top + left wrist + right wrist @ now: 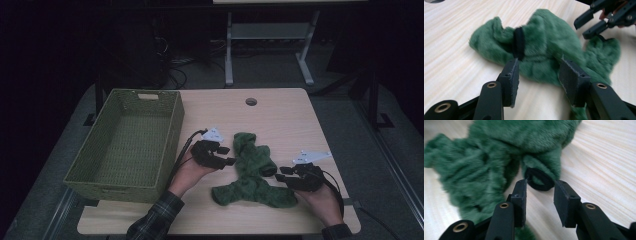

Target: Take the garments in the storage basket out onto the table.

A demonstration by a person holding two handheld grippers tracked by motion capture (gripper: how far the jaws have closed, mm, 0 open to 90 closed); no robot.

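Pale wooden table [280, 115] carries a green fleece garment [250, 175] at centre. Left gripper [227, 156] at nine o'clock and right gripper [281, 173] at three o'clock flank it, jaws parted, empty. Right gripper view reveals a black cuff [539, 181].

A light wooden table [280, 115] carries a green woven basket [125, 145] and green fuzzy gloves [252, 172].

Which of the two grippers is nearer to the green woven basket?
The left gripper: it hovers just beside the right wall of the basket, while the right gripper is on the other side of the green fleece cloth, farther away.
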